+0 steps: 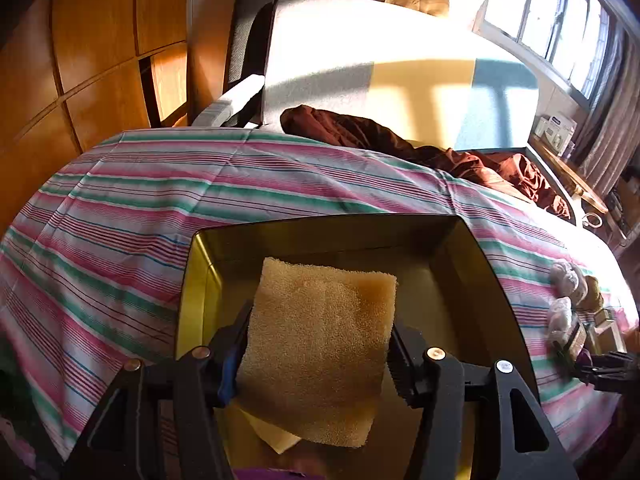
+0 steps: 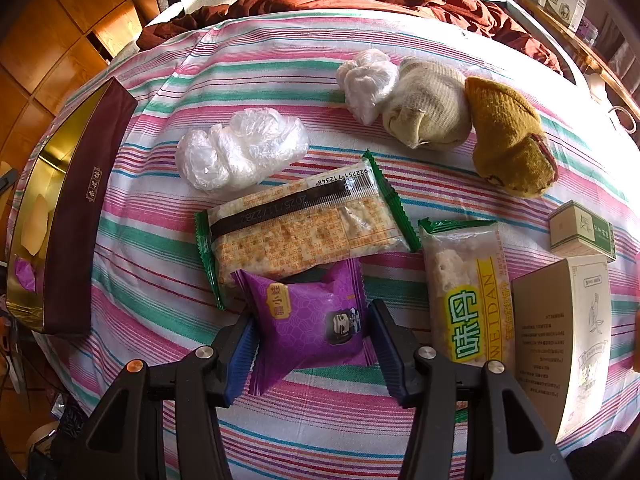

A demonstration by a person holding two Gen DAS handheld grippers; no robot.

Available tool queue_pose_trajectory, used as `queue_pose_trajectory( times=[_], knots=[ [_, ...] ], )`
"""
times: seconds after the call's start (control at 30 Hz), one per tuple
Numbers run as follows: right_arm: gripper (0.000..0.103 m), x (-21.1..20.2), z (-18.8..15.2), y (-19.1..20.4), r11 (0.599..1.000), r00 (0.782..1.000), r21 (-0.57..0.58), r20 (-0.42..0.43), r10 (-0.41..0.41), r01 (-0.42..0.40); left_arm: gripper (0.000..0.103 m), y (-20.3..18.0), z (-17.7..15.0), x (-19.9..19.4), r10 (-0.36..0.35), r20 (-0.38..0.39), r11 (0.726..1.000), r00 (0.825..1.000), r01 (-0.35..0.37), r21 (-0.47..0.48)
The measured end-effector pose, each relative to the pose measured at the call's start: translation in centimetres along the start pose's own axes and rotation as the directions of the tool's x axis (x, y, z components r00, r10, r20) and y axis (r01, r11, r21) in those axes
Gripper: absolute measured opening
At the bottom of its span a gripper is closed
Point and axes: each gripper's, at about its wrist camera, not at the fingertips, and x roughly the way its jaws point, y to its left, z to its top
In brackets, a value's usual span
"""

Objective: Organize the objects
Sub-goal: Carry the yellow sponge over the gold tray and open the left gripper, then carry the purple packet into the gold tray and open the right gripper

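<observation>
The left tool (image 1: pixel 320 356) was clamped on a tan, coarse-textured square sponge (image 1: pixel 320 344), held above the open gold-lined rectangular box (image 1: pixel 200 280) that sat on the striped pink, green and white cloth (image 1: pixel 140 200) covering the table. Judged from the right view, the box near the table's left edge already contained a pale yellow item (image 2: pixel 36 224) and a purple wrapper (image 2: pixel 25 274). The right tool (image 2: pixel 314 344) straddled a purple foil snack packet (image 2: pixel 312 320); its fingers were at the packet's sides, but whether they were pressing it could not be told. Still loose on the cloth were a green-edged clear cracker pack (image 2: pixel 304 228), a yellow-labelled snack pack (image 2: pixel 468 296), two crumpled clear plastic bags (image 2: pixel 240 148), a cream knitted sock bundle (image 2: pixel 428 108), a mustard knitted sock (image 2: pixel 508 140), and two white cartons (image 2: pixel 568 336) toward the right edge. The task appeared to be in its early part, most items remaining unsorted.
</observation>
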Motion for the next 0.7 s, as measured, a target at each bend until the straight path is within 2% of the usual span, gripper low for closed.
queue_pose_trajectory(
  times=[0.03,0.13,0.17,0.2,0.37,0.7],
  knots=[
    [0.054,0.0,0.0,0.0,1.0,1.0,-0.002,0.0,-0.002,0.002,0.059,0.9,0.3,0.6,0.011,-0.002,1.0,1.0,-0.011,-0.015],
    [0.055,-0.1,-0.1,0.0,1.0,1.0,-0.007,0.0,-0.008,0.008,0.07,2.9,0.9,1.9,0.018,-0.027,0.998,0.999,-0.019,-0.055],
    [0.054,-0.1,-0.1,0.0,1.0,1.0,-0.008,0.0,-0.01,0.01,0.079,3.4,1.0,2.0,0.022,-0.035,0.997,0.999,-0.025,-0.078],
    [0.055,-0.1,-0.1,0.0,1.0,1.0,-0.009,0.0,-0.011,0.011,0.083,3.6,1.0,1.9,0.02,-0.035,0.995,0.999,-0.023,-0.101],
    [0.055,-0.2,-0.3,0.2,0.999,0.999,-0.028,0.0,-0.032,0.032,0.083,4.2,-0.2,-0.9,0.013,0.021,0.99,1.0,-0.01,-0.139],
    [0.053,-0.9,-1.9,2.6,0.993,0.999,-0.106,0.002,-0.051,0.051,0.083,1.1,-6.7,-7.7,0.011,0.145,0.998,0.989,-0.002,-0.064]
  ],
)
